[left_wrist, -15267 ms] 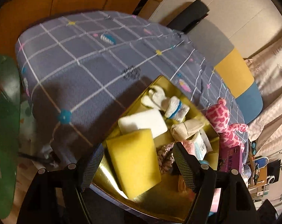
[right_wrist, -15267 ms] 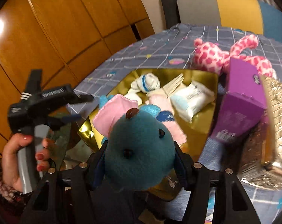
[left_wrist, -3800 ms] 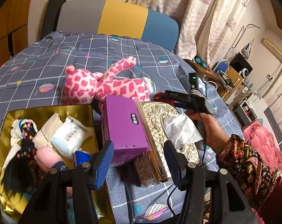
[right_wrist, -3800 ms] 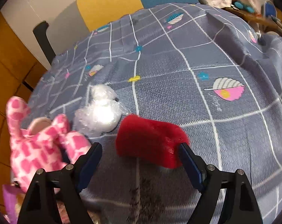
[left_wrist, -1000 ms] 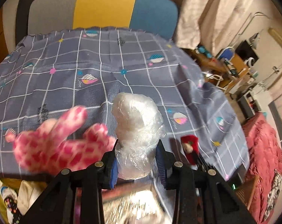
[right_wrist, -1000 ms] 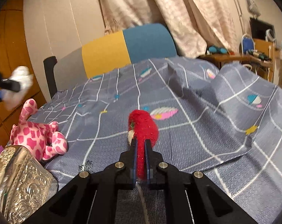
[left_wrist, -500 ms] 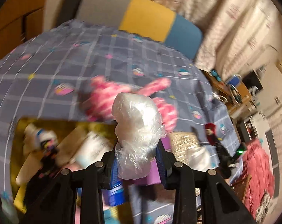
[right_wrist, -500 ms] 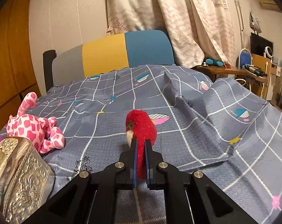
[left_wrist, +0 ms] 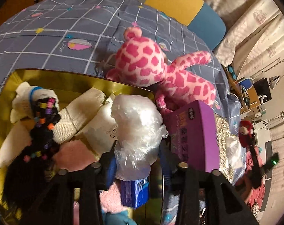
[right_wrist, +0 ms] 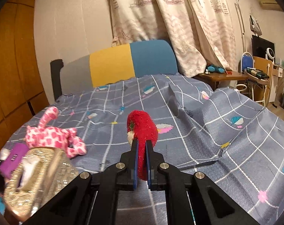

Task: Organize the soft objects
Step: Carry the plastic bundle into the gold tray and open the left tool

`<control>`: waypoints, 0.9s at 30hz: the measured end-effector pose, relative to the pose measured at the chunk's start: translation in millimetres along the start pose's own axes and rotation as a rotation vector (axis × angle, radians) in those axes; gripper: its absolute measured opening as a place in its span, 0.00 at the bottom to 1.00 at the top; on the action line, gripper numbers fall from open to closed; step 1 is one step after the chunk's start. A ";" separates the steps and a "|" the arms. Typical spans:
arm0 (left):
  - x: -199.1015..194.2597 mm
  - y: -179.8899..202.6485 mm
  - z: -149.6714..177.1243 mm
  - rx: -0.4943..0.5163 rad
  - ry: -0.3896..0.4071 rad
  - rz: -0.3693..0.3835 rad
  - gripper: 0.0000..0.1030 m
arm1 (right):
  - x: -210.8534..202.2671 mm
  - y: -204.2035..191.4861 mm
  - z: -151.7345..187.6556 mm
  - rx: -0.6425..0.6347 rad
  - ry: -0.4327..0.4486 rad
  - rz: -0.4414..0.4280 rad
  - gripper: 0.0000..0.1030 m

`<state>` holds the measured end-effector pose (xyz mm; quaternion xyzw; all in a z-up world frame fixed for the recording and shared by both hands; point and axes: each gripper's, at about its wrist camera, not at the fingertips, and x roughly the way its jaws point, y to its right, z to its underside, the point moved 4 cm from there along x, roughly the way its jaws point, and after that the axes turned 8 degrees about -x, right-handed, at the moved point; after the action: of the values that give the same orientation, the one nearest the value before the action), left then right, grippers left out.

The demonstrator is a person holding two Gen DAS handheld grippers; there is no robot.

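My left gripper [left_wrist: 137, 161] is shut on a white fluffy wad wrapped in clear plastic [left_wrist: 137, 129] and holds it above the right end of the gold tray [left_wrist: 48, 76]. The tray holds rolled socks, cloth bundles, a pink pad, a beaded black wig [left_wrist: 40, 131] and a blue pack [left_wrist: 135, 191]. My right gripper [right_wrist: 141, 161] is shut on a red fuzzy sock [right_wrist: 142, 131], held above the bedspread. The sock also shows in the left wrist view [left_wrist: 245, 131]. A pink spotted plush toy [left_wrist: 151, 69] lies behind the tray; it also shows in the right wrist view [right_wrist: 51, 135].
A purple box [left_wrist: 192, 135] and a glittery gold tissue box [right_wrist: 38, 172] stand right of the tray. The grey checked bedspread [right_wrist: 207, 131] stretches back to a yellow and blue headboard [right_wrist: 130, 61]. Curtains, a side table and a chair are at the right.
My left gripper has swung down and left with the plastic-wrapped wad, from over the bedspread to over the gold tray. My right gripper still holds the red sock, nearly in place.
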<state>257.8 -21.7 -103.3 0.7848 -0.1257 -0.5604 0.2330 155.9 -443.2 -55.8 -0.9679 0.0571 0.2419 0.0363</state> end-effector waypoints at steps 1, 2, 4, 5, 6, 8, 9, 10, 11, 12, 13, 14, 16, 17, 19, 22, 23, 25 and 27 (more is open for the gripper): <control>3.0 0.5 -0.5 -0.001 -0.003 0.000 0.52 | -5.6 -3.7 -1.9 -0.003 0.007 -0.006 0.07; 7.3 2.8 -2.4 -0.004 -0.008 0.003 0.58 | -8.9 -6.6 -4.0 -0.004 0.011 -0.011 0.07; 9.4 5.5 -3.4 -0.005 -0.010 0.021 0.63 | -20.0 -15.0 -8.5 -0.003 0.025 -0.024 0.07; 8.4 6.1 -2.7 -0.004 -0.009 0.030 0.63 | -23.1 -17.6 -9.1 -0.001 0.027 -0.029 0.07; 6.8 6.6 -2.5 -0.002 -0.005 0.038 0.64 | -27.3 -21.8 -10.0 0.005 0.028 -0.037 0.07; -4.1 6.4 -0.5 0.008 0.024 0.047 0.64 | -34.0 -29.2 -12.0 0.024 0.029 -0.063 0.07; -11.8 4.8 -0.4 0.014 0.050 0.050 0.64 | -37.6 -33.2 -12.6 0.031 0.028 -0.074 0.07; -22.7 2.0 1.5 0.020 0.080 0.054 0.64 | -41.3 -36.7 -12.9 0.036 0.028 -0.082 0.07; -31.1 -1.4 3.5 0.019 0.099 0.059 0.64 | -46.2 -42.1 -13.9 0.042 0.030 -0.101 0.07; -40.7 -6.4 5.9 0.010 0.121 0.062 0.64 | -49.1 -46.5 -14.9 0.043 0.030 -0.114 0.07; -50.8 -13.1 8.6 -0.001 0.146 0.062 0.64 | -53.1 -53.1 -16.7 0.044 0.030 -0.130 0.07; -58.3 -17.7 9.1 -0.010 0.164 0.060 0.64 | -55.5 -57.0 -17.3 0.044 0.032 -0.141 0.07; -76.1 -31.5 14.5 -0.019 0.203 0.049 0.64 | -64.0 -72.2 -22.5 0.042 0.039 -0.181 0.07; -81.6 -36.0 16.1 -0.022 0.214 0.042 0.64 | -67.2 -77.6 -24.1 0.039 0.042 -0.193 0.07; -96.0 -48.7 23.6 -0.027 0.237 0.033 0.64 | -73.8 -92.0 -29.0 0.031 0.047 -0.232 0.07; -108.3 -63.3 33.3 -0.033 0.251 0.029 0.64 | -85.2 -120.7 -34.7 0.011 0.050 -0.298 0.07; -112.2 -67.7 36.4 -0.036 0.258 0.023 0.64 | -88.4 -130.2 -35.9 0.003 0.051 -0.319 0.07; -119.7 -77.5 43.3 -0.039 0.275 -0.002 0.64 | -93.5 -150.4 -37.4 -0.012 0.046 -0.368 0.07; -124.8 -84.8 49.4 -0.039 0.287 -0.025 0.64 | -96.9 -173.6 -37.1 -0.034 0.033 -0.418 0.07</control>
<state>163.7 97.3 -56.8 0.8536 -0.0704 -0.4477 0.2568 110.4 -265.7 30.0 -0.9630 -0.1487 0.2141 0.0683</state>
